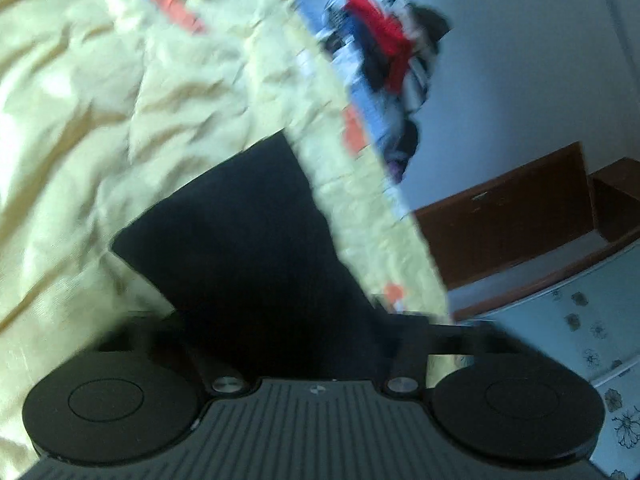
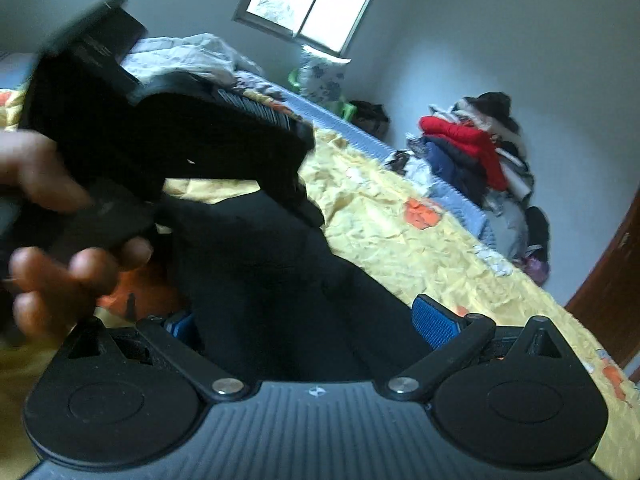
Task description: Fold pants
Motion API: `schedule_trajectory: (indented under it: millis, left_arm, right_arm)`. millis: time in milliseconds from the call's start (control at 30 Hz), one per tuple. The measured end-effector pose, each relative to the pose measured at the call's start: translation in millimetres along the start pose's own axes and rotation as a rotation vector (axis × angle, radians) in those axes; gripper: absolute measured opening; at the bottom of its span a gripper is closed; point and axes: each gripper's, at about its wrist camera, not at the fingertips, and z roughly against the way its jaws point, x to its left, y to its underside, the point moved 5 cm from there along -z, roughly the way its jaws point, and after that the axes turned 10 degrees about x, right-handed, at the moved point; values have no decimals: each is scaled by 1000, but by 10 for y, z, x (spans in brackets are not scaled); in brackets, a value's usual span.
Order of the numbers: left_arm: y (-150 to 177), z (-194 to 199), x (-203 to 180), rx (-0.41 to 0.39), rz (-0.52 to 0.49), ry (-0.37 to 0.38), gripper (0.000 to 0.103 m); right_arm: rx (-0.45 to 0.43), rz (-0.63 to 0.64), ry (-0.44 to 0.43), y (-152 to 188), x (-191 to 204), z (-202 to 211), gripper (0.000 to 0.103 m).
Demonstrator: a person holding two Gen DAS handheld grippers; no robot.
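Black pants (image 2: 272, 272) are draped over a yellow bedsheet (image 2: 400, 240) w/ orange patches.

R gripper (image 2: 308, 328): blue pads (image 2: 434, 322) are spread wide, w/ pants fabric bunched between them. No firm clamp is seen.

L gripper (image 1: 288, 344): fabric is seen running into the gap between the fingers, but the tips are hidden by cloth and blur, so finger state can't be told.

In the right wrist view, the left hand (image 2: 52, 248) is seen on the other gripper's handle, above the pants.

A clothes pile (image 2: 476, 152) is seen against the wall, a window (image 2: 312, 4) above the bed.
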Motion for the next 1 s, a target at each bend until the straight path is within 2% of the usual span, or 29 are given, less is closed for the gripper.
schedule_trajectory:
  millis: [33, 67, 133, 200, 267, 367, 467, 533, 600, 700, 900, 1000]
  left_arm:
    - [-3, -31, 49, 15, -1, -26, 23]
    - [-12, -33, 71, 19, -15, -31, 18]
    - [7, -11, 54, 7, -70, -47, 16]
    - [43, 17, -8, -25, -123, -81, 16]
    - [107, 34, -94, -68, -205, -132, 16]
    - [222, 53, -249, -129, -333, -207, 15]
    - [254, 42, -253, -143, -356, -220, 15]
    - [275, 67, -267, -140, -360, -222, 15]
    - [307, 92, -365, -155, -408, -238, 14]
    - [400, 175, -592, -181, -478, -226, 13]
    - [676, 183, -1089, -172, -627, -194, 13]
    - [892, 128, -1339, -171, -736, -211, 13]
  right_arm:
    - [5, 6, -66, 24, -23, 53, 103]
    - [-8, -10, -172, 45, -74, 131, 103]
    - [-56, -97, -304, 47, -271, 284, 103]
    - [-81, -193, -286, 11, -500, 322, 103]
    - [-40, -264, -203, -4, -675, 191, 103]
    - [63, -216, -123, 33, -650, -166, 103]
    - [120, -141, -87, 72, -454, -421, 103]
    - [137, -139, -100, 89, -394, -541, 103]
    - [117, -174, -125, 103, -414, -532, 103]
    - [53, -235, -205, 75, -492, -362, 103]
    - [-62, -256, -275, 85, -694, -76, 102]
    - [-98, -272, -322, 169, -842, 80, 90]
